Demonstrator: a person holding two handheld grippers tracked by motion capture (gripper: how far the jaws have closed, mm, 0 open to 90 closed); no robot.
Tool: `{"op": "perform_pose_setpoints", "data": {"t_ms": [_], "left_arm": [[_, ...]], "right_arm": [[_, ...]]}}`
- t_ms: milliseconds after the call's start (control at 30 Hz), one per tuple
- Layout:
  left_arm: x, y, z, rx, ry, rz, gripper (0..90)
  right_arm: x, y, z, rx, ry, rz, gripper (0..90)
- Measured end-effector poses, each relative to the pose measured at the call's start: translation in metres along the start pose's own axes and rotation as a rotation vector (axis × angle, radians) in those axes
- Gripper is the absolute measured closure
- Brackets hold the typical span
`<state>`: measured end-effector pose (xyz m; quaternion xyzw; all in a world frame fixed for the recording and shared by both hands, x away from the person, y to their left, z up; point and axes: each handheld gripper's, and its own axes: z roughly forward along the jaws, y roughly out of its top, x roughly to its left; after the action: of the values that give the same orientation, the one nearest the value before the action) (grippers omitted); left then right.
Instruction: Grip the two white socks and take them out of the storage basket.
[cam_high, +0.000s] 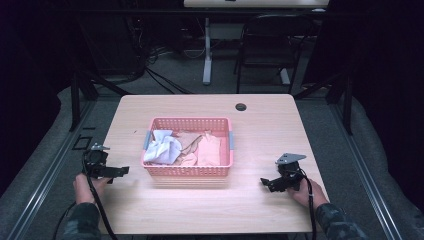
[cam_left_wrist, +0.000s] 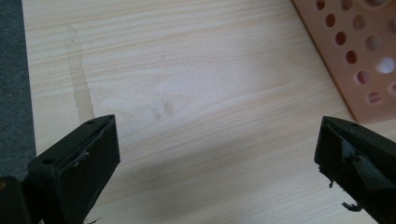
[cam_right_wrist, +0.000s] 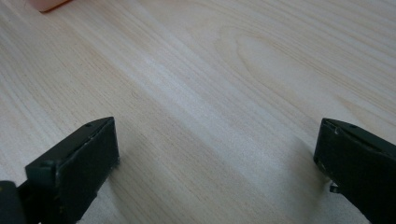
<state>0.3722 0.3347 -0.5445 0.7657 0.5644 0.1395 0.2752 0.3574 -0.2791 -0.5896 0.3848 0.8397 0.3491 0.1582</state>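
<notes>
1. High view: a pink basket (cam_high: 187, 169) is sitting around the middle of the light wooden table (cam_high: 260, 130), and it's holding crumpled cloths, a white-bluish one (cam_high: 162, 147) on its left side and peach-coloured ones (cam_high: 207, 150) to the right of it. The left gripper (cam_high: 116, 171) is resting just off the basket's left front corner, held by the person's left hand (cam_high: 86, 186), with its jaws pointing toward the basket. The right gripper (cam_high: 267, 182) is sitting off the basket's right front corner, a bit farther away, held by the right hand (cam_high: 303, 192). Neither one is touching the basket or the cloths.

2. Left gripper view: the left gripper (cam_left_wrist: 217, 154) is showing its two black jaws spread wide apart with nothing between them, just bare table (cam_left_wrist: 196, 93). A corner of the basket's perforated wall (cam_left_wrist: 359, 56) is peeking in at the top right, close to the right-hand jaw but not touching it.

3. Right gripper view: the right gripper (cam_right_wrist: 217, 154) is also sitting with jaws wide apart and empty, hovering low over the wood grain (cam_right_wrist: 210, 70). A tiny bit of the pink basket (cam_right_wrist: 46, 4) is poking in at the top left edge, well apart from the jaws.
</notes>
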Motion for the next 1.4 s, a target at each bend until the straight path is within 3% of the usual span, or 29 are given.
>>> {"op": "perform_pose_setpoints", "data": {"t_ms": [233,367,800,1100,1400], "left_arm": [[-0.006,0.014,-0.020,-0.039,-0.018,0.017,0.0],[-0.016,0.028,-0.035,-0.051,-0.046,0.032,0.0],[-0.043,0.064,-0.054,-0.060,-0.073,0.108,0.0],[-0.072,0.088,-0.044,-0.037,-0.082,0.177,0.6],[-0.105,0.104,-0.015,-0.005,-0.160,0.280,8.4]], "right_arm": [[0.000,0.000,0.000,0.001,-0.001,0.002,0.0],[0.000,0.000,0.000,0.001,-0.001,0.002,0.0],[0.000,0.000,0.000,0.002,0.000,0.002,0.0],[0.000,0.000,0.000,0.002,0.000,0.002,0.0],[0.000,0.000,0.000,0.002,-0.001,0.002,0.0]]}}
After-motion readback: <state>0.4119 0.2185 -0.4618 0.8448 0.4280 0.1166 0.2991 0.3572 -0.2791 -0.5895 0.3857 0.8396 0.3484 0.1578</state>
